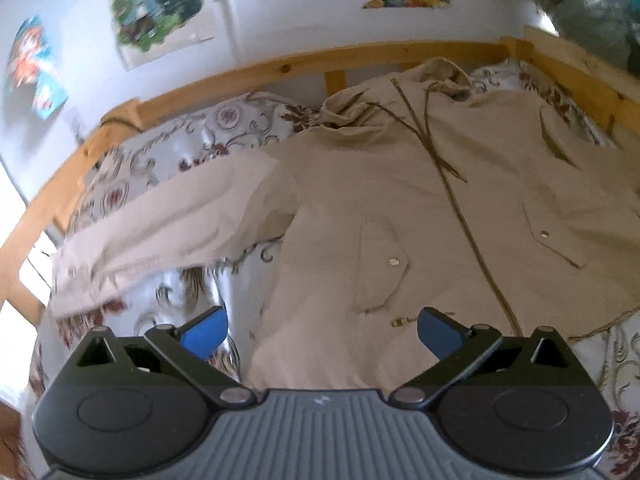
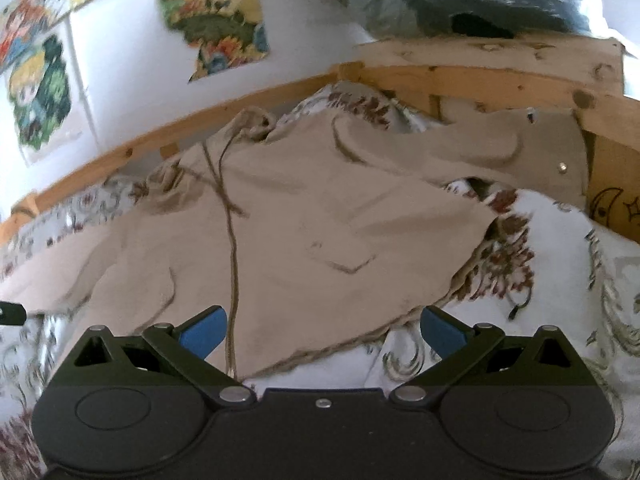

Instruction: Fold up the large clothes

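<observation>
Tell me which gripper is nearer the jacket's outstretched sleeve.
Left. The left gripper hovers over the hem with the sleeve just beside it; the right gripper is at the hem's opposite corner, farther away.

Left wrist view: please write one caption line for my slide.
Open left gripper above the hem of a beige jacket spread front-up on a floral bedspread.

My left wrist camera looks forward and down from just above the near hem of the jacket [image 1: 400, 208], facing the wall. My right wrist camera sits equally low beside it, angled toward the headboard [image 2: 500, 76]. Both share the jacket's zipper [image 2: 232, 240] and the bed rail [image 1: 280, 68].
</observation>
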Available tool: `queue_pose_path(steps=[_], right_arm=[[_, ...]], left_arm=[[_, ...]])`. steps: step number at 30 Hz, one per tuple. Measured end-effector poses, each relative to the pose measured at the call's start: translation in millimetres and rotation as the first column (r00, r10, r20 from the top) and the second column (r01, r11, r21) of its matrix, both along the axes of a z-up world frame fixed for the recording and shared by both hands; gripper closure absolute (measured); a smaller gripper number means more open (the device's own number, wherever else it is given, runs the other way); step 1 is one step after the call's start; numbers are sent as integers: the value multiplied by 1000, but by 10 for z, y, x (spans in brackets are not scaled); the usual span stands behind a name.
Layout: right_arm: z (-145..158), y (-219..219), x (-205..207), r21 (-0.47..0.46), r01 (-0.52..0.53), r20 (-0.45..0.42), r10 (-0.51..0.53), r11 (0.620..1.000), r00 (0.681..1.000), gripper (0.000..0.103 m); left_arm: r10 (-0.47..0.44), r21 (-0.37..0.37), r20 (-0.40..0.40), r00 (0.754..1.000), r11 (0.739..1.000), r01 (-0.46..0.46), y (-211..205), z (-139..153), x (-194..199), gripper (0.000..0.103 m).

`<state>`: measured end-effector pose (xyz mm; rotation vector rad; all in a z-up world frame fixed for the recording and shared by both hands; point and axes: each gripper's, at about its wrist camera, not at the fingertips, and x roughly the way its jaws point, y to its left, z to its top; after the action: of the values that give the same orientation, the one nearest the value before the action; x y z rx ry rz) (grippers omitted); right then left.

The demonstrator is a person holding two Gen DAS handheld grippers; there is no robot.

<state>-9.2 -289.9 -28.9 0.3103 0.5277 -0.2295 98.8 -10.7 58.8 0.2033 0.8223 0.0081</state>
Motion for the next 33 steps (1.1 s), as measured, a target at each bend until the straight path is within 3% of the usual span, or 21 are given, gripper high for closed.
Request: queue_pose_path(steps=[2, 5, 8, 11, 15, 18, 22, 26, 27, 31, 33], right_arm=[[92, -158, -10, 1, 39, 26, -39, 999, 999, 1], [206, -475, -40, -11, 126, 66, -125, 992, 990, 1], [229, -861, -82, -19, 264, 102, -261, 964, 960, 1], [178, -1262, 7, -39, 366, 99, -361, 930, 927, 1], [147, -1498, 226, -246, 372, 139, -347, 895, 927, 7], [94, -1619, 477, -428, 346, 140, -317, 835, 938, 14], [-22, -1717, 774, -650, 281, 107, -280, 706, 954, 32], [-148, -1785, 996, -791, 205, 29, -300, 576, 954, 60], [-160, -1823, 1033, -805, 193, 13, -309, 560, 951, 63], [-149, -1947, 1152, -834, 144, -45, -327, 532, 944, 97], [-80, -1957, 1135, -819, 112, -68, -288, 563, 955, 102]], left_arm=[[-7, -18, -25, 1000, 1000, 7, -91, 9, 138, 1], [-44, -132, -48, 998, 991, 37, -218, -46, 306, 1], [-110, -210, -64, 992, 973, 94, -339, -207, 394, 1], [-157, -220, -65, 985, 965, 139, -339, -373, 393, 1], [-189, -127, -26, 982, 975, 185, -227, -533, 354, 1], [-164, -98, -26, 986, 982, 161, -93, -602, 384, 1], [-85, -129, -59, 995, 989, 77, 181, -716, 451, 1], [-2, -151, -96, 995, 988, -12, 396, -789, 502, 1], [15, -155, -98, 995, 987, -30, 432, -779, 512, 1], [26, -149, -56, 998, 988, -34, 516, -680, 535, 1], [34, -149, -28, 999, 988, -37, 527, -639, 549, 1]])
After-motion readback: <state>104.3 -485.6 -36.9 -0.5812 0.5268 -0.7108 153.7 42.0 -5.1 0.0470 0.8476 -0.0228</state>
